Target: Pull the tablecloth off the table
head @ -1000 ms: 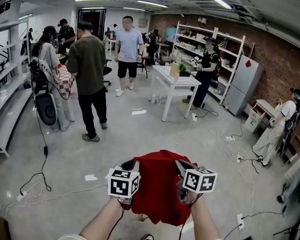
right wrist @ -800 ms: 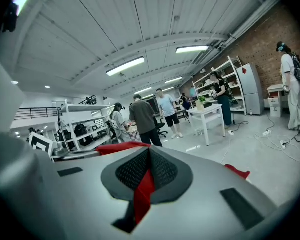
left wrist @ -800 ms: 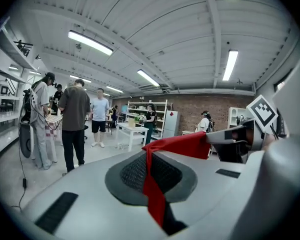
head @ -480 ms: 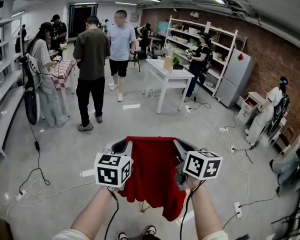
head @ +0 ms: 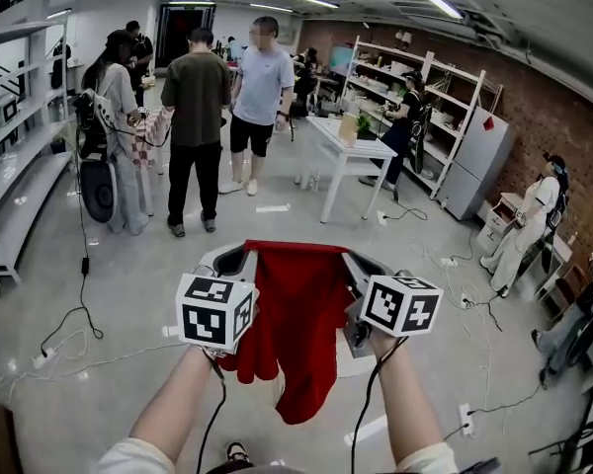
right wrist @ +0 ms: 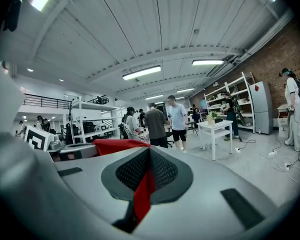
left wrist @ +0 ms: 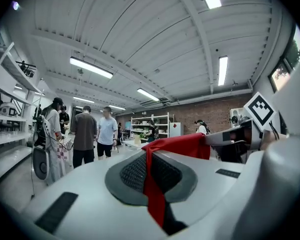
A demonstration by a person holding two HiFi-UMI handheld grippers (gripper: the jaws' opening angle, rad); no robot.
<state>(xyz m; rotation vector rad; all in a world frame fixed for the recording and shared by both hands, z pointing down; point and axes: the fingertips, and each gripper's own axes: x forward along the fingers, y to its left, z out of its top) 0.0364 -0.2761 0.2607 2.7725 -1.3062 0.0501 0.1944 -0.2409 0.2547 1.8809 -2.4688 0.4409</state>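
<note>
The red tablecloth [head: 301, 314] hangs in the air in front of me, its top edge stretched between both grippers and its lower part drooping toward the floor. My left gripper [head: 249, 255] is shut on the cloth's left corner; in the left gripper view a red fold [left wrist: 152, 184] is pinched between the closed pads. My right gripper [head: 348, 257] is shut on the right corner, and a strip of the cloth [right wrist: 144, 194] is clamped in its jaws. Each gripper view shows the other gripper across the taut red edge. No table shows under the cloth.
Several people stand at the back, among them one in a dark shirt [head: 198, 107]. A white table [head: 351, 151] stands mid-room, shelves [head: 415, 87] and a grey cabinet [head: 469, 161] line the brick wall, and racks [head: 20, 166] line the left. Cables [head: 69, 334] trail over the floor.
Both grippers have risen with the cloth held between them. Its top edge now sits higher and straighter, and more of the cloth hangs free below.
</note>
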